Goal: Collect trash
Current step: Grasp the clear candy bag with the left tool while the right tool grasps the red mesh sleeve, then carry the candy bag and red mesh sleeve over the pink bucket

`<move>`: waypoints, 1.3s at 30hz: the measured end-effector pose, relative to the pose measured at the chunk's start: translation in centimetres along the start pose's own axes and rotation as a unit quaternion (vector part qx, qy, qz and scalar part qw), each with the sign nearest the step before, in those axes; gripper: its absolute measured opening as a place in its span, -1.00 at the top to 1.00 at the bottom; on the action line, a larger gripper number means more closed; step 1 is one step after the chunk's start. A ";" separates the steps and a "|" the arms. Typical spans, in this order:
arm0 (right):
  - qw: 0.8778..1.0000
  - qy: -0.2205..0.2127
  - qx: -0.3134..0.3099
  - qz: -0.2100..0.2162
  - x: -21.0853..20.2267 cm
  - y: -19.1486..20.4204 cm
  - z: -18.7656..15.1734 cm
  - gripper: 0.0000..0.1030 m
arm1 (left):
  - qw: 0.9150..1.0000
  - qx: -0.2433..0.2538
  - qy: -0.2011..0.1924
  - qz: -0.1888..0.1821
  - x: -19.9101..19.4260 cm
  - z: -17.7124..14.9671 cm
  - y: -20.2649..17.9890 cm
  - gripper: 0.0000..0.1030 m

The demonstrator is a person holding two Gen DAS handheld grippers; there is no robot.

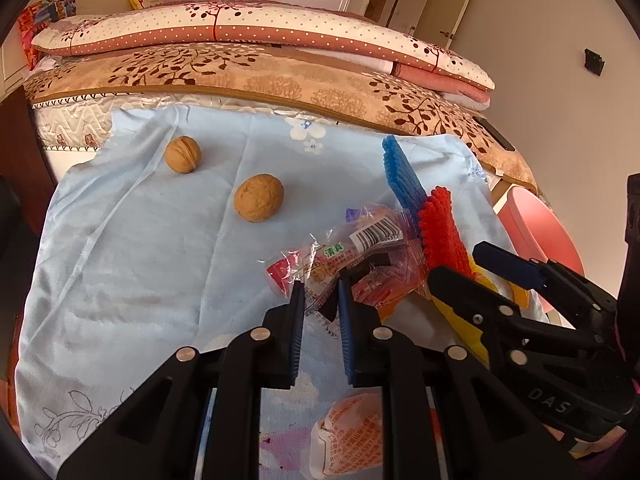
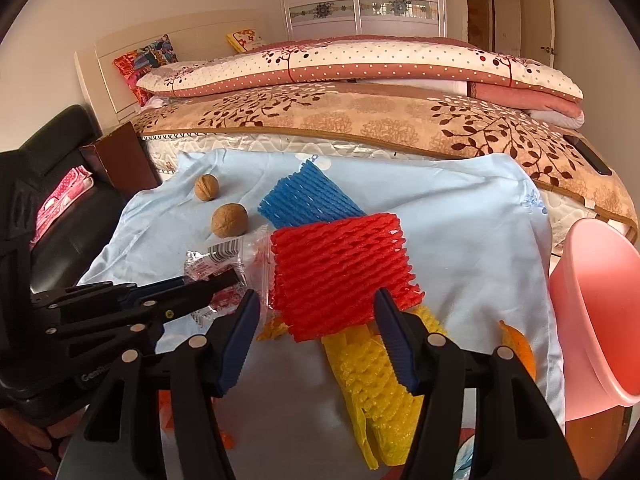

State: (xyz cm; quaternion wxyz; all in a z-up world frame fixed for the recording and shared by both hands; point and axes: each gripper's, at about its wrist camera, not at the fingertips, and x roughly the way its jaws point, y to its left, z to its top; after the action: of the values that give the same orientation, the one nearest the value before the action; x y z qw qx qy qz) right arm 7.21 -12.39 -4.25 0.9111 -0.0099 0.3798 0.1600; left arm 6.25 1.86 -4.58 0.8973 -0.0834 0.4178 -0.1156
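A crinkled clear snack wrapper (image 1: 360, 256) with a barcode lies on the light blue cloth (image 1: 140, 260). My left gripper (image 1: 321, 286) has its jaws close together on the wrapper's near edge, and the plastic sits pinched between the pads. The wrapper (image 2: 218, 258) and left gripper (image 2: 224, 278) also show in the right wrist view. A red foam net (image 2: 340, 272) lies over a blue foam net (image 2: 308, 200) and a yellow foam net (image 2: 376, 380). My right gripper (image 2: 316, 312) is open and straddles the red net's near edge. It is also seen as the right gripper (image 1: 472, 266) beside the red net (image 1: 440, 228).
Two walnuts (image 1: 259, 198) (image 1: 183, 155) rest on the cloth further back. Another orange-printed wrapper (image 1: 348, 436) lies under my left gripper. An orange peel (image 2: 520, 348) sits near the pink bin (image 2: 600, 312) at the right edge. A bed (image 2: 360, 120) runs behind; a black chair (image 2: 60, 152) stands left.
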 end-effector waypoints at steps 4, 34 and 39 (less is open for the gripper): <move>1.000 0.022 0.005 -0.015 1.1 -0.5 -0.2 0.50 | 1.000 -0.002 0.000 -0.002 -0.4 -0.2 0.1 0.68; 0.993 -0.079 0.078 -0.051 -7.9 -6.9 0.6 0.87 | 0.994 0.070 -0.070 -0.044 -4.0 2.9 -7.7 0.68; 0.990 -0.086 0.093 -0.066 -8.4 -8.5 0.7 0.87 | 0.992 0.082 -0.078 -0.053 -3.7 3.9 -9.7 0.68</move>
State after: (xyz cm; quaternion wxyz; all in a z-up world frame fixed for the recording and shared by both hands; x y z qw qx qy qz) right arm 4.67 -22.77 1.20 0.9459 0.0634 0.3117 0.0642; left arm 5.58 -6.20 3.03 0.9237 -0.0403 0.3304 -0.1899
